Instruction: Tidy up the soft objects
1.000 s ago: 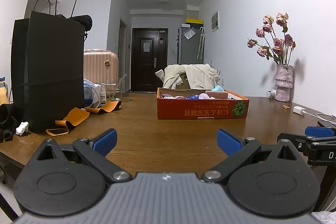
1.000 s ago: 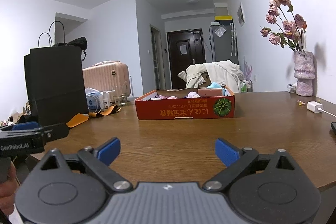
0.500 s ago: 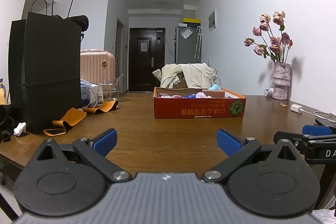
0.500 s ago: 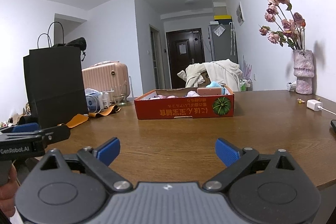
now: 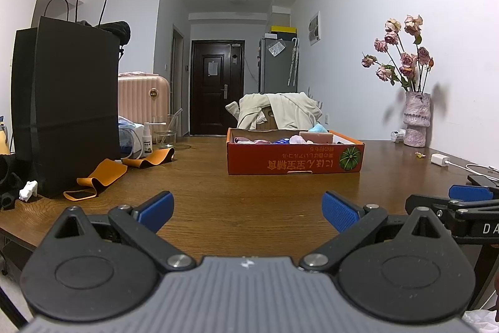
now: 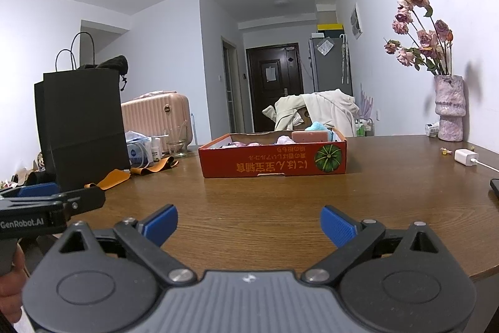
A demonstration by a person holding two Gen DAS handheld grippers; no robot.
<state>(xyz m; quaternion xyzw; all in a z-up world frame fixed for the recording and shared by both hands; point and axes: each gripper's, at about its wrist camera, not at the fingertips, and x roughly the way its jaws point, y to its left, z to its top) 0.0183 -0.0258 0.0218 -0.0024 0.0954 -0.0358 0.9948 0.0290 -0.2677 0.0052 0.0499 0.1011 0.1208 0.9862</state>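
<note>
A shallow red cardboard box point(image 5: 294, 159) point(image 6: 274, 159) sits mid-table with several soft items inside: pink and lilac cloths point(image 5: 260, 141), a pink sponge block point(image 6: 310, 135) and a light blue piece point(image 6: 318, 126). My left gripper point(image 5: 248, 209) hovers open over the table's near edge, well short of the box, nothing between its blue pads. To its right, my right gripper point(image 6: 249, 223) is open and empty too, at about the same distance from the box. An orange band point(image 5: 99, 181) lies on the table left of the box.
A tall black paper bag point(image 5: 67, 117) stands at the left, with a spray bottle point(image 5: 147, 142), a glass point(image 5: 165, 131) and a plastic bag behind. A vase of dried roses point(image 5: 416, 124), a white charger point(image 5: 439, 159) and a phone point(image 6: 494, 186) are at the right. The wooden table point(image 5: 249, 186) stretches between.
Both grippers have drifted back slightly and tilted; the box looks a little farther in the left view. Both stay open and empty.
</note>
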